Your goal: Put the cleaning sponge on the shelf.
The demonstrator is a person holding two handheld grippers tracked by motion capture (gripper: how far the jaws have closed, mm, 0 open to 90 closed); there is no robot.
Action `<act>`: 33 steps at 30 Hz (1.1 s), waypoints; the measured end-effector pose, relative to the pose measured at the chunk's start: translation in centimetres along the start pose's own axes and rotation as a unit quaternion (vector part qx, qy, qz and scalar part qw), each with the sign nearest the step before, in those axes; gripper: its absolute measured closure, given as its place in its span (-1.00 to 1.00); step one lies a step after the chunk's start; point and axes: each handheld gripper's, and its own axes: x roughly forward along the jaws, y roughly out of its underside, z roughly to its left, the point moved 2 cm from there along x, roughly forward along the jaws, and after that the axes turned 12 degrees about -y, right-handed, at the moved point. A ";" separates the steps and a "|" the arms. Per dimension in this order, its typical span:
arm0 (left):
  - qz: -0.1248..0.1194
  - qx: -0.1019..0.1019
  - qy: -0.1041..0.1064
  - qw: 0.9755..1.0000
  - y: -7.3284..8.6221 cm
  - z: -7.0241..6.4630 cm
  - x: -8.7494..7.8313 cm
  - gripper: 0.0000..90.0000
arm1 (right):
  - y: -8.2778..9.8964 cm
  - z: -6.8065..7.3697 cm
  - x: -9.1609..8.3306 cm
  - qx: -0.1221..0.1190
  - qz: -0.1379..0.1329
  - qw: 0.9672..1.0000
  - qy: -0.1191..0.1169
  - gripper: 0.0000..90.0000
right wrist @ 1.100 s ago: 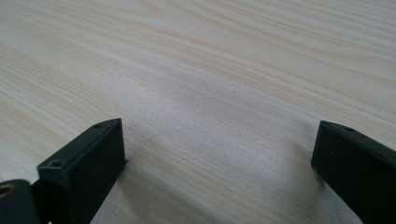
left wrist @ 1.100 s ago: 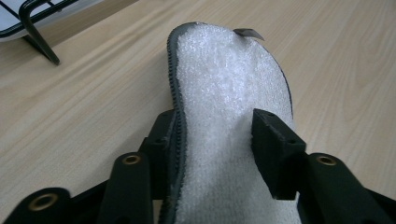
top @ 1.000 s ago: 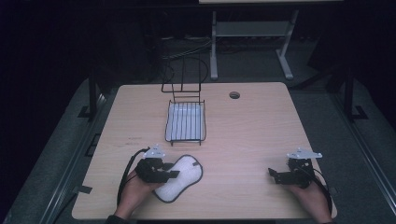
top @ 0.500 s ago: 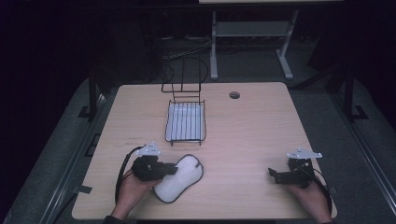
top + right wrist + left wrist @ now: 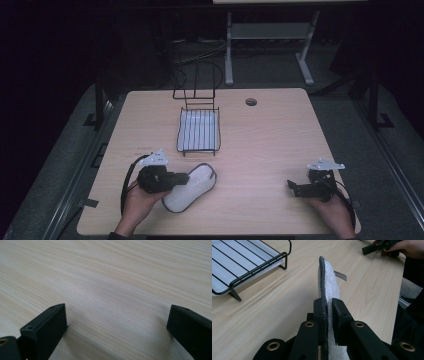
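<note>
**A:** A pale wood worktop point(image 5: 280, 150) sits in a dark room, with a metal stand behind it. Where is the action?

**B:** At the near left. The left gripper point(image 5: 327, 305) has its jaws closed on the black-bound edge of a white oven mitt point(image 5: 329, 275), holding it on edge in the left gripper view. From above, the mitt point(image 5: 192, 186) lies just right of that gripper point(image 5: 172, 178), its long axis running diagonally toward the far right.

**A:** And the wire rack?

**B:** The black wire rack point(image 5: 199, 131) stands just beyond the mitt, near but apart, its long axis pointing away from the person. The left hand is clearly nearer to both.

**A:** The other side?

**B:** The right gripper point(image 5: 117, 322) hovers low over bare wood, jaws spread wide and holding nothing. From above, it point(image 5: 295, 188) sits well apart at the near right.

**A:** Room to move?

**B:** Plenty, by my judgement: open worktop lies between the grippers, though the near edge is close.
</note>
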 end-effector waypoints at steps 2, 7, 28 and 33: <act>-0.003 0.000 0.000 1.000 -0.1 -0.1 -0.2 0.83 | 0.0 0.0 0.0 0.000 0.000 1.000 0.000 -0.95; -0.008 0.003 0.000 1.000 -0.3 -0.1 -0.6 0.84 | 0.0 0.0 0.0 0.000 0.000 1.000 0.000 -0.95; -0.027 0.016 -0.001 1.000 -2.3 0.2 -1.2 0.85 | 0.0 0.0 0.0 0.001 0.000 1.000 0.001 -0.95; -0.029 0.018 -0.002 0.999 -2.8 0.4 -1.3 0.85 | 0.0 0.0 0.0 0.001 0.000 1.000 0.001 -0.95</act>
